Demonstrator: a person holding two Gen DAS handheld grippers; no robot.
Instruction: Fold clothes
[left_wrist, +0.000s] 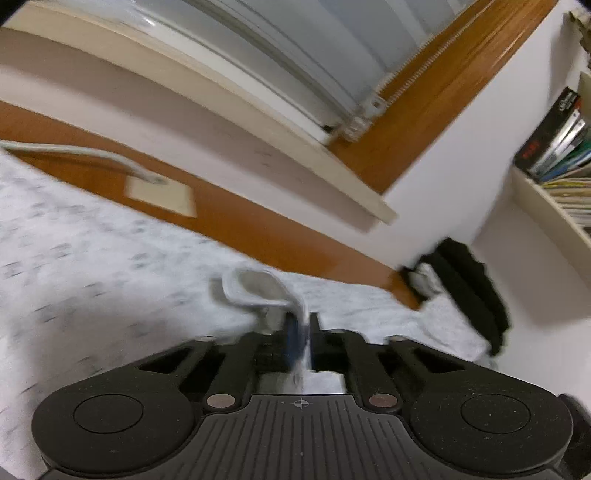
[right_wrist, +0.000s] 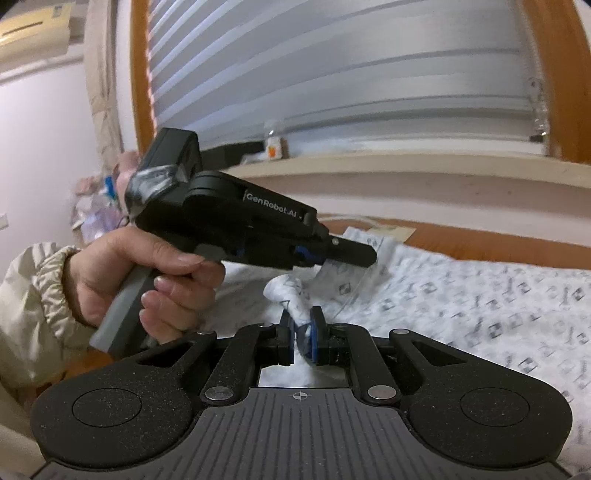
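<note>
Left tongs (left_wrist: 303, 332) clamped on bunched edge of white patterned garment (left_wrist: 110, 258), fabric loop rising at 11 o'clock of tips. Right tongs (right_wrist: 302, 332) clamped on twisted wad of same garment (right_wrist: 480, 306), which spreads toward 3 o'clock. Left hand (right_wrist: 147, 280) grips handle at 9 o'clock; black cloth (left_wrist: 469, 288) at 2 o'clock, apart

I record a white garment (right_wrist: 461, 295) printed with small grey square motifs (blurred in the left wrist view). Both grippers are black; the right gripper (right_wrist: 301, 332) has blue pads. Window frame (right_wrist: 142, 74) orange-brown, blind (right_wrist: 332, 74) pale grey, sleeve (right_wrist: 33, 295) cream.
</note>
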